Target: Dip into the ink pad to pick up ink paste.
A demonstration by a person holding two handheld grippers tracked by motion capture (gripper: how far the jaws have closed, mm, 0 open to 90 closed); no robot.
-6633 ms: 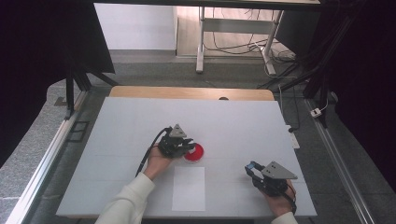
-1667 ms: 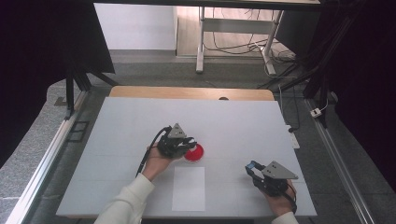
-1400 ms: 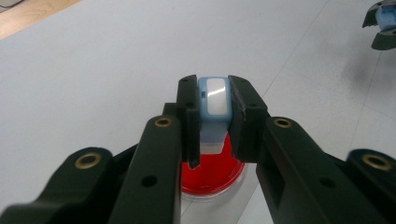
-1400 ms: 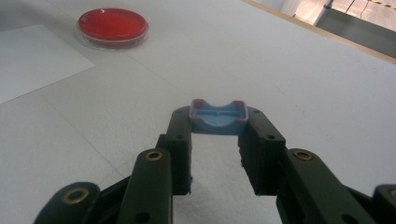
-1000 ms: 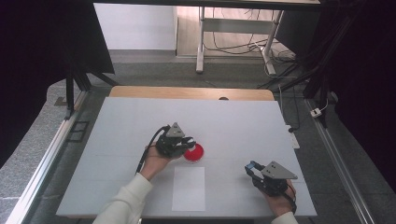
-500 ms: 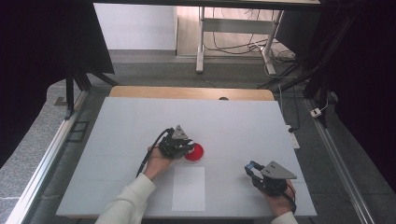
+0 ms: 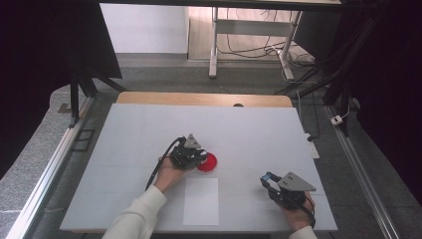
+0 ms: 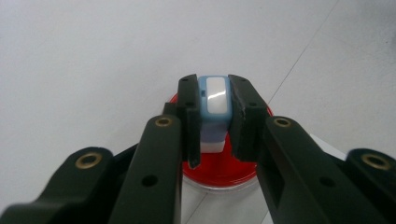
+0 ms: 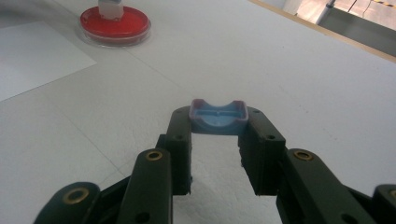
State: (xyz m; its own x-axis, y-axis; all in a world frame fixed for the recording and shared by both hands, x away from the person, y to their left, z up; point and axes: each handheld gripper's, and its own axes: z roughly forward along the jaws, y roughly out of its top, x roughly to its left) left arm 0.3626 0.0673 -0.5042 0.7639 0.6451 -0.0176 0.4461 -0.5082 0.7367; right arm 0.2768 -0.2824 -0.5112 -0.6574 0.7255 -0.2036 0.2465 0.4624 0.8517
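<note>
A: Left gripper (image 8: 212, 140) clamped on a small blue-and-white stamp (image 8: 213, 109), held upright over the red ink pad (image 8: 219, 165). Pressed down or hovering just above? Cannot tell.

B: Noted. Probably inking the stamp's underside; hence the upright hold, face down. Red ink pad (image 7: 206, 162) near the middle of the table (image 7: 124, 129), just beyond the far edge of the white sheet of paper (image 7: 201, 200).

A: Paper near the table's front edge, bare, apparently ready for a print.

B: Right gripper (image 9: 217, 135) clenched on a blue cap (image 9: 217, 116), hollow side up, low over the table near the front right corner. Likely the stamp's cover, kept out of the way.

A: Right hand (image 7: 293, 211) well apart from the pad. Left hand (image 7: 171, 172) beside it.
</note>
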